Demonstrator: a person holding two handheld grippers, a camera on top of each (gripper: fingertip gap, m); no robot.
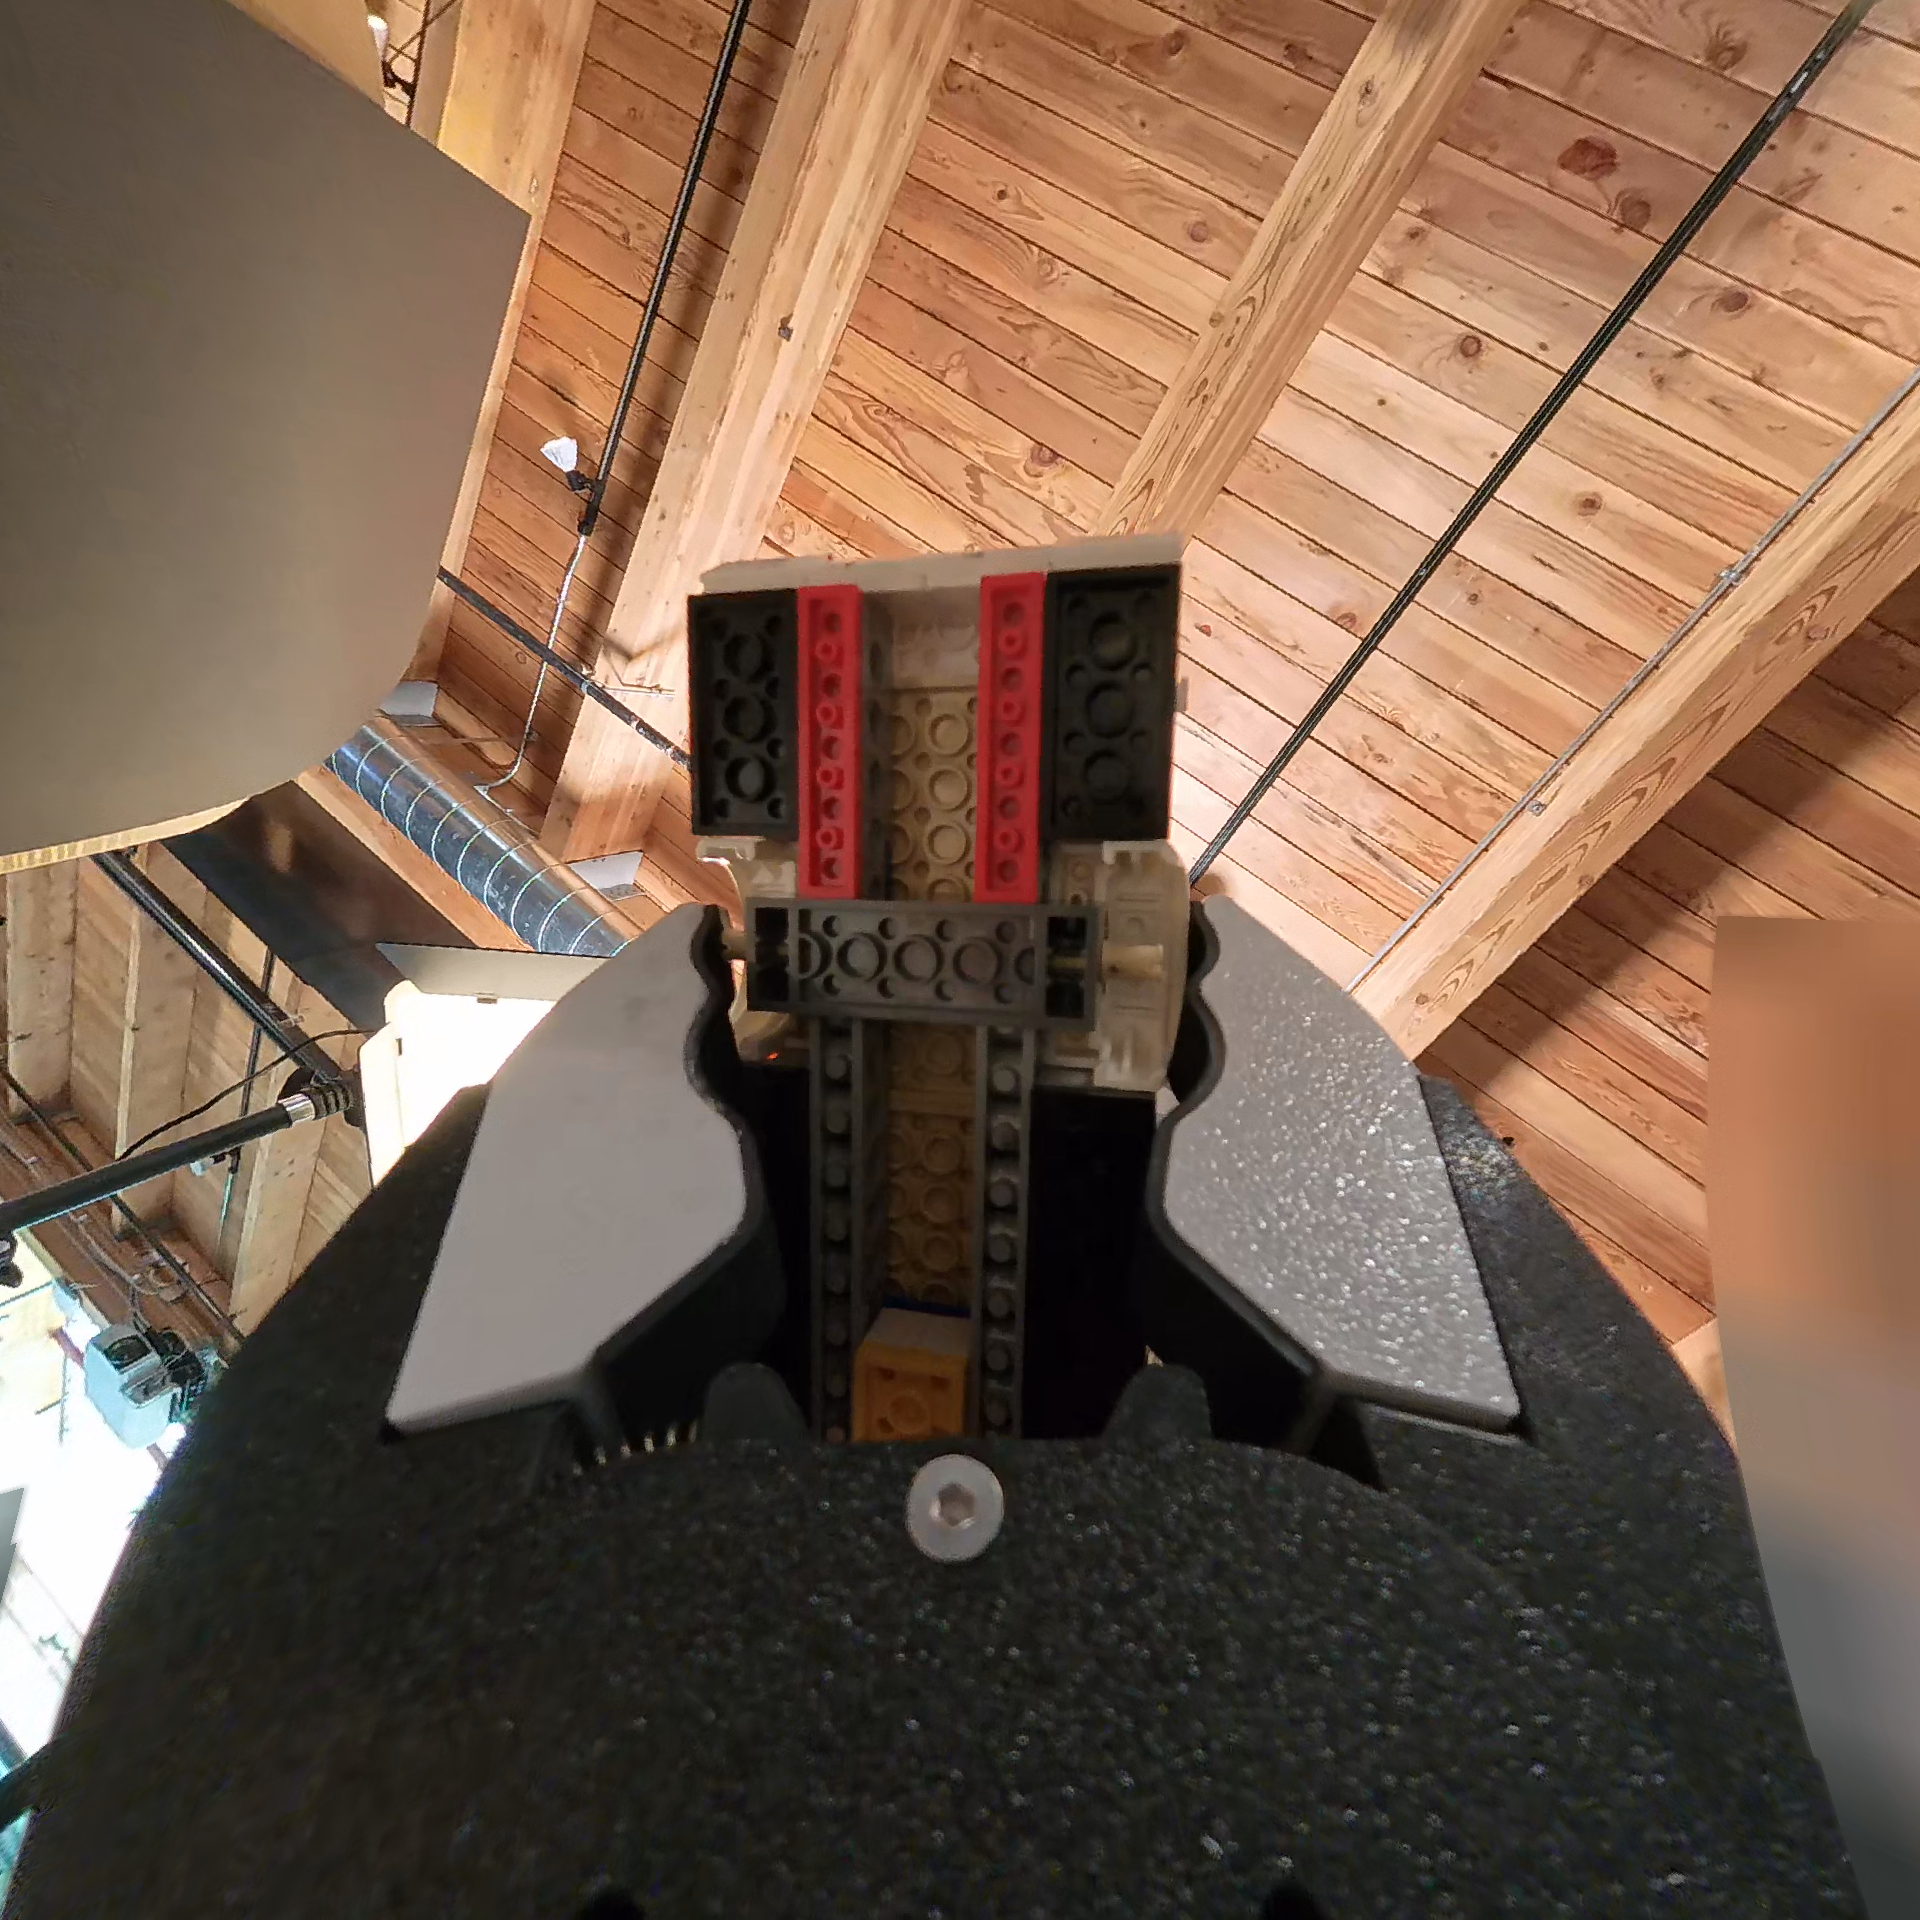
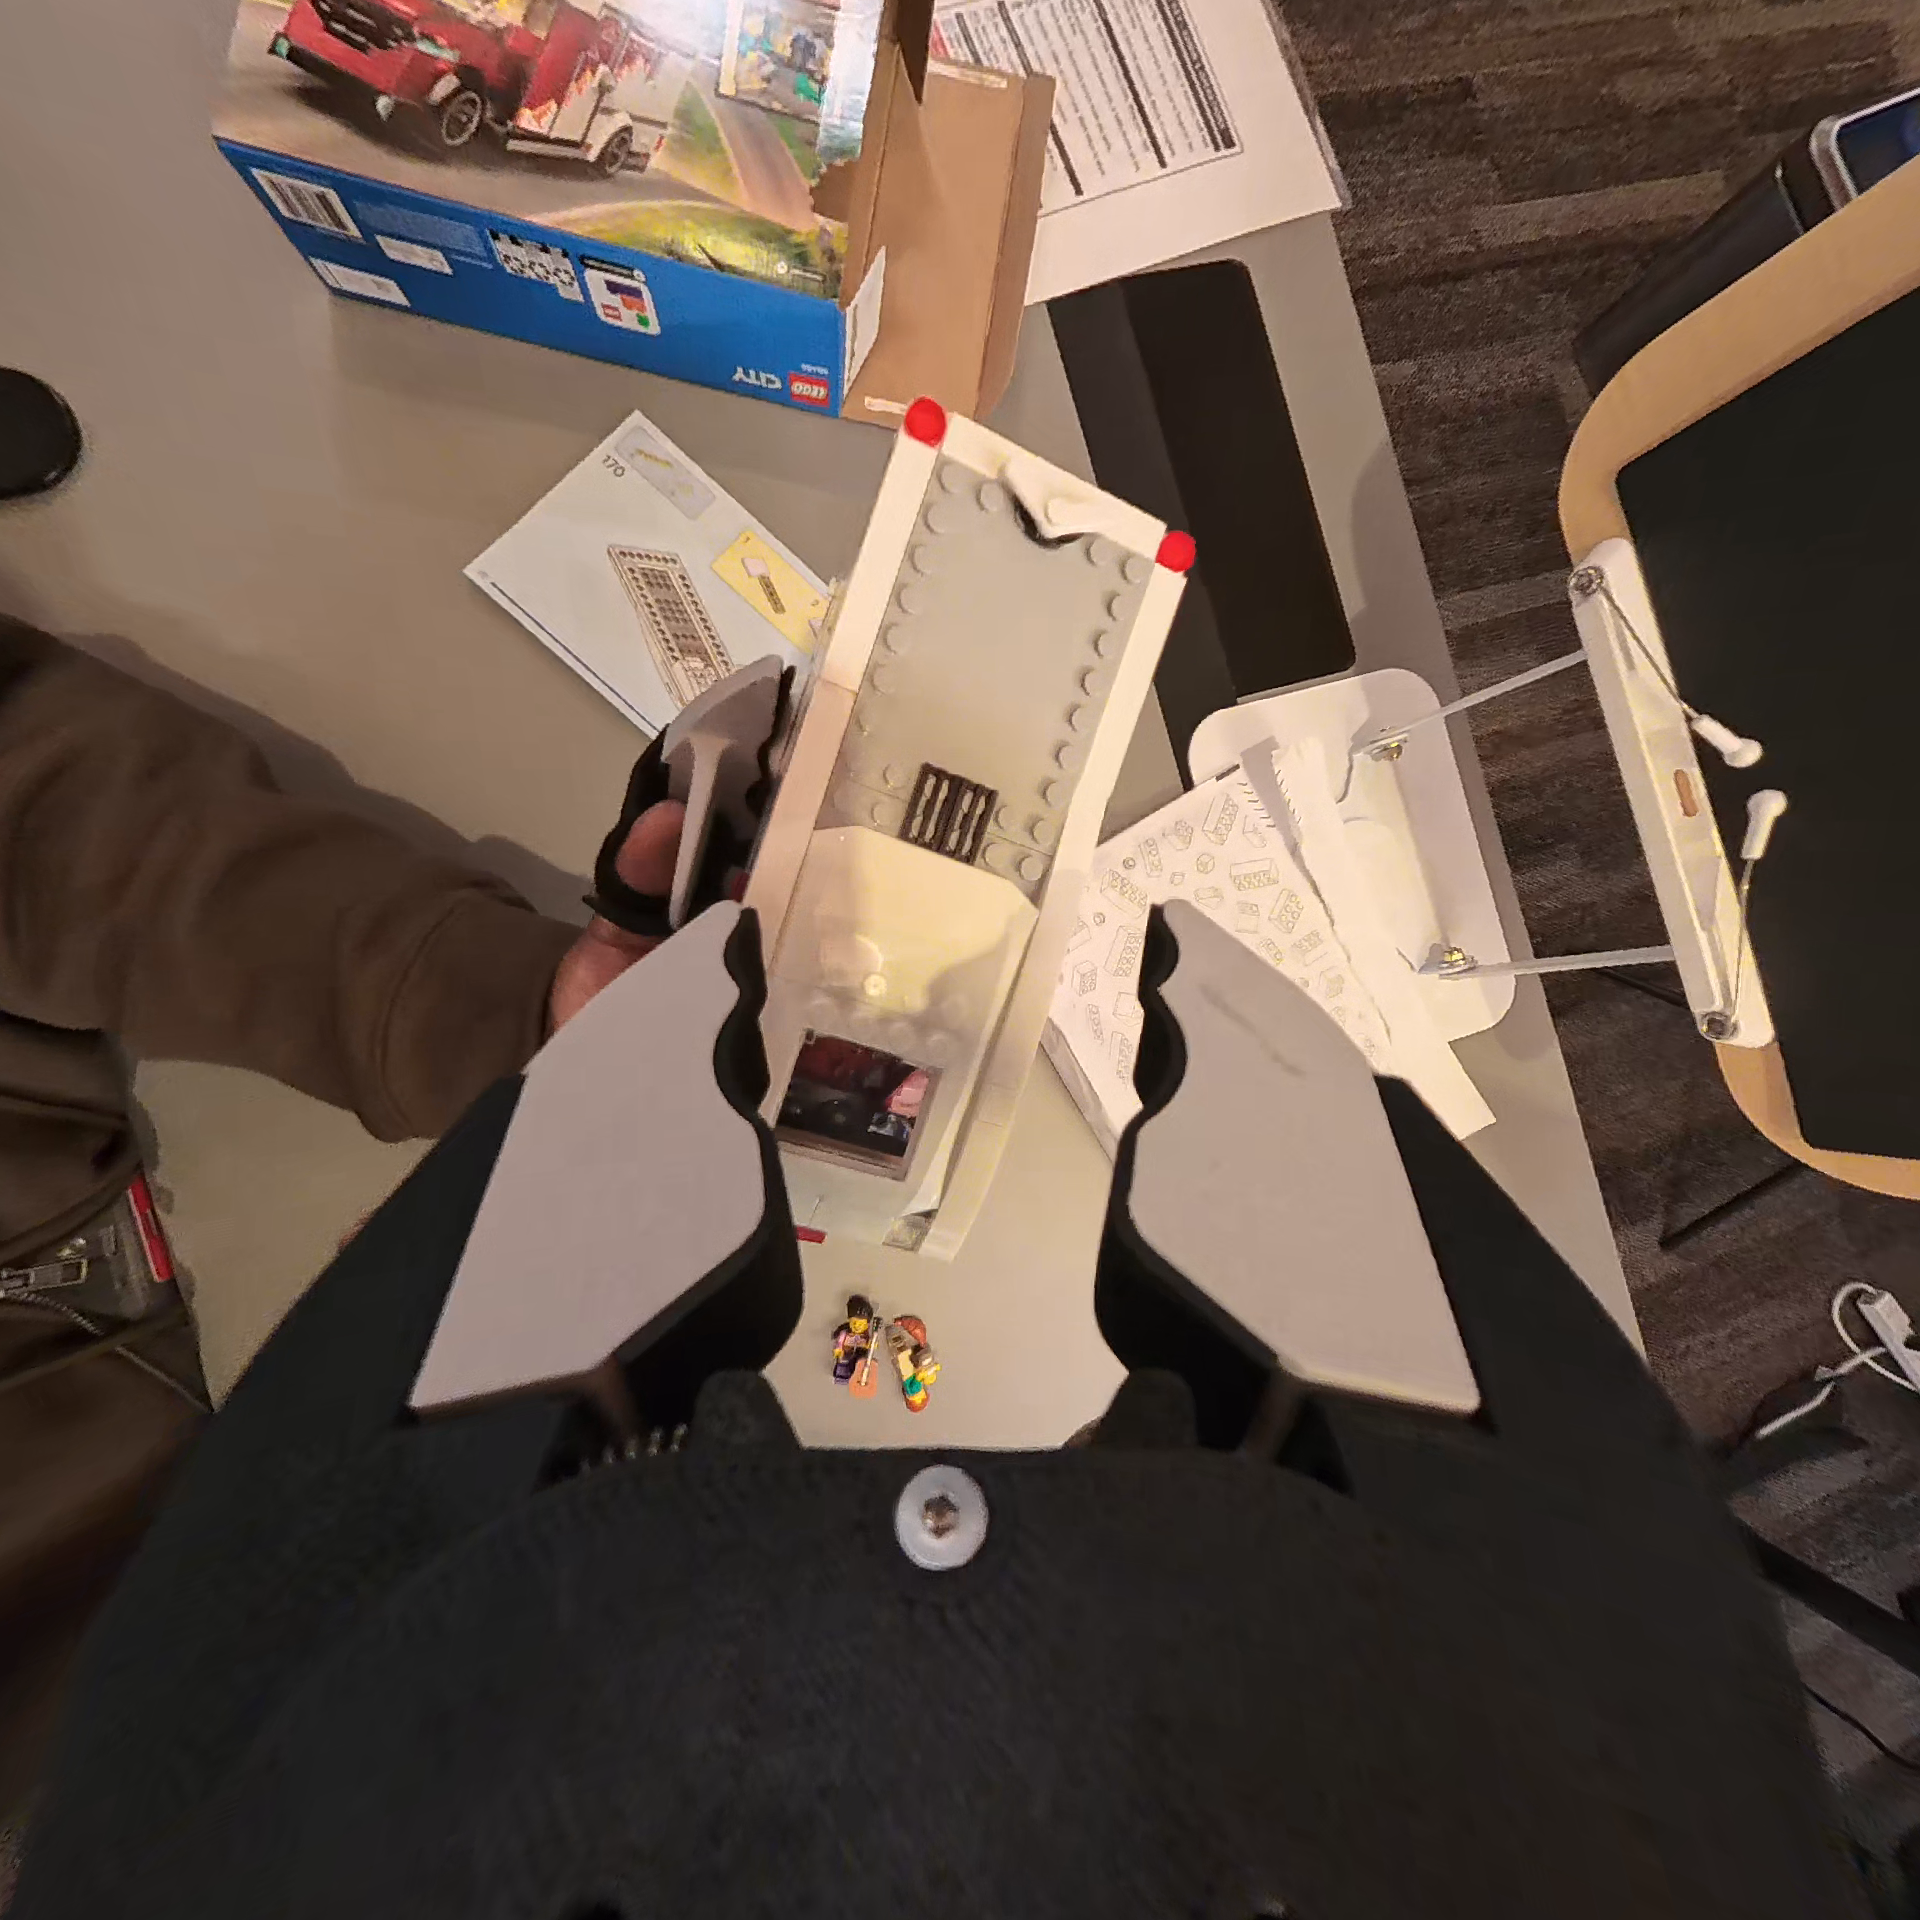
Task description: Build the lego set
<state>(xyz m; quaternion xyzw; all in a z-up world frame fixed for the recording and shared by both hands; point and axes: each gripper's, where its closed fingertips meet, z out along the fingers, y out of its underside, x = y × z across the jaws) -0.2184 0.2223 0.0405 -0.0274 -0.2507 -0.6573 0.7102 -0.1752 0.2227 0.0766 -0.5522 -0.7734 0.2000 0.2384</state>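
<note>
One white and grey brick-built model (image 2: 997, 644), long and box-shaped, held in the air above a grey table (image 2: 260, 520).

- Left gripper (image 1: 956, 966): jaws wide, clamped across the model's width. Both pads (image 1: 1195, 966) press on the pale wheel housings at either side. The left wrist view looks up at the model's underside (image 1: 935, 727), which has black and red plates and a tan floor. In the right wrist view this gripper sits against the model's left wall.
- Model, handling (judged): light and stiff, with smooth and rather slippery plastic. It is press-fitted, so a hard squeeze or a twist could pop pieces off. The long side walls or the wheel housings look the soundest places to hold. The studded roof and small trim look the poorest.
- Right gripper (image 2: 951, 987): jaws spread wider than the model, straddling its near end from above. The left fingertip (image 2: 748, 987) lies against the model's white edge and the right fingertip stands clear of it. It is not gripping.
- Below and about: an open instruction booklet (image 2: 623, 561), a blue cardboard box (image 2: 540, 270), two small toy figures (image 2: 883, 1351) and a white printed paper bag (image 2: 1195, 935).
</note>
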